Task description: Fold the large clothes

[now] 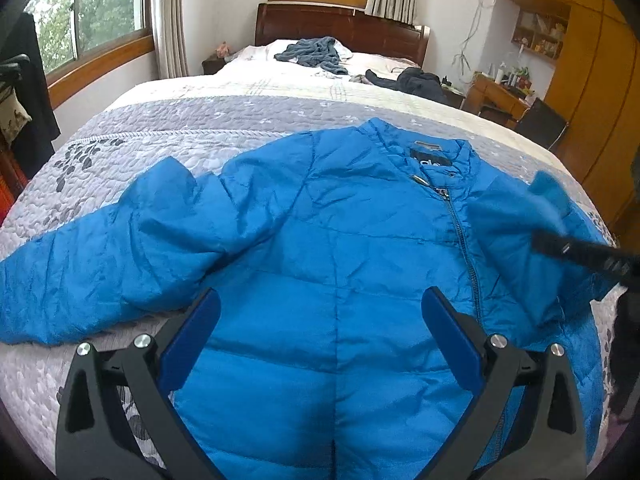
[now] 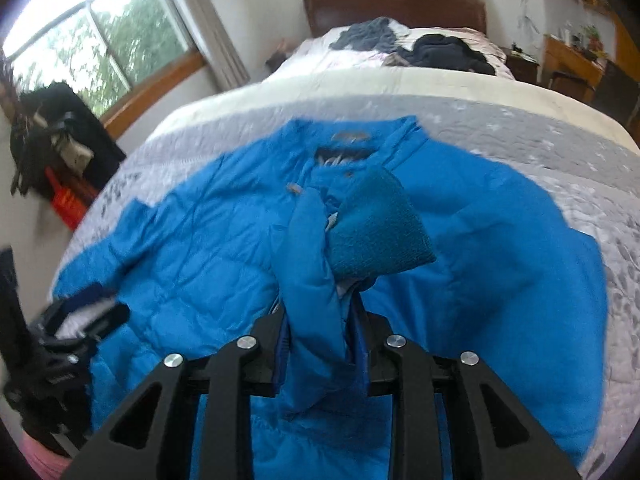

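Blue puffer jacket [image 1: 340, 240] lies front-up on the bed [image 1: 168, 120], over the grey patterned quilt [image 1: 132, 148], collar toward the headboard [image 1: 340, 24], zipper [image 1: 460, 232] closed up to near the neck.

Left claw [image 1: 320, 312]: jaws spread wide, nothing between them, hovering over the jacket's lower front. Blue pads [image 1: 192, 340] clear of the fabric as far as I can tell.

Right claw [image 2: 320, 344]: jaws nearly closed, clamped on the jacket's right sleeve [image 2: 316, 300]. Sleeve is lifted off the quilt and held over the chest, knit cuff [image 2: 380, 228] sticking out past the fingertips toward the collar. The right wrist view is motion-blurred.

Other sleeve [image 1: 100, 264] lies flat, stretched out sideways to the left across the quilt.

Far end of bed: grey garment [image 1: 316, 54] and dark garment [image 1: 412, 80] in loose heaps near the pillows. Wooden desk [image 1: 496, 96] with clutter stands to the right of the bed, windows [image 1: 92, 12] on the left wall.
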{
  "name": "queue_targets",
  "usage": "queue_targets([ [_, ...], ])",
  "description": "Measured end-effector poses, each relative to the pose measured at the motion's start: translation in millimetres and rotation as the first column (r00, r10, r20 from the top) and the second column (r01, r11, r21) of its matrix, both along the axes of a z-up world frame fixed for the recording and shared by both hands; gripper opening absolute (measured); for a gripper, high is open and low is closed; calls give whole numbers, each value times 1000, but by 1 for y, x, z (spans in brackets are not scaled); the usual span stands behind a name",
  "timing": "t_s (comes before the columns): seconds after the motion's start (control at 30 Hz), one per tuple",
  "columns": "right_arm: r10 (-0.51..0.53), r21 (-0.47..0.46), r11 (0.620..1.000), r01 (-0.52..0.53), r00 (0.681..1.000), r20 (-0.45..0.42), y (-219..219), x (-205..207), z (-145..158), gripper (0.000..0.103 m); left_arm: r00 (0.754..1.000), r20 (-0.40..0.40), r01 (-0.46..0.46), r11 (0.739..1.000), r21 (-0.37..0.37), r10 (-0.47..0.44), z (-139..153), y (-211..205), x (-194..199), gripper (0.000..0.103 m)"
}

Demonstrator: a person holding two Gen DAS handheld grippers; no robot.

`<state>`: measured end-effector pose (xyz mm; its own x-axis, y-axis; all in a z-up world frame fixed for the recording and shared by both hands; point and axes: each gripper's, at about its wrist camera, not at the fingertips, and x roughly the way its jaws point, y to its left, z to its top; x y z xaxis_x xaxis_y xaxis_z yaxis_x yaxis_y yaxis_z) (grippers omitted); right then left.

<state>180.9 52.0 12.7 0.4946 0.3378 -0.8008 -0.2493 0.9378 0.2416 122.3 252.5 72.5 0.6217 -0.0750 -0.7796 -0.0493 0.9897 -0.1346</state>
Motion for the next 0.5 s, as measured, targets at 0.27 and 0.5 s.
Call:
queue_targets([
  [0.27, 200, 173, 963, -206, 979, 48, -3, -25, 28, 54, 999, -34, 23, 999, -31, -24, -1, -5, 7, 100],
  [0.5, 8, 224, 974, -34, 993, 115, -83, -35, 47, 55, 991, -86, 84, 983, -166, -99, -7, -31, 21, 100],
])
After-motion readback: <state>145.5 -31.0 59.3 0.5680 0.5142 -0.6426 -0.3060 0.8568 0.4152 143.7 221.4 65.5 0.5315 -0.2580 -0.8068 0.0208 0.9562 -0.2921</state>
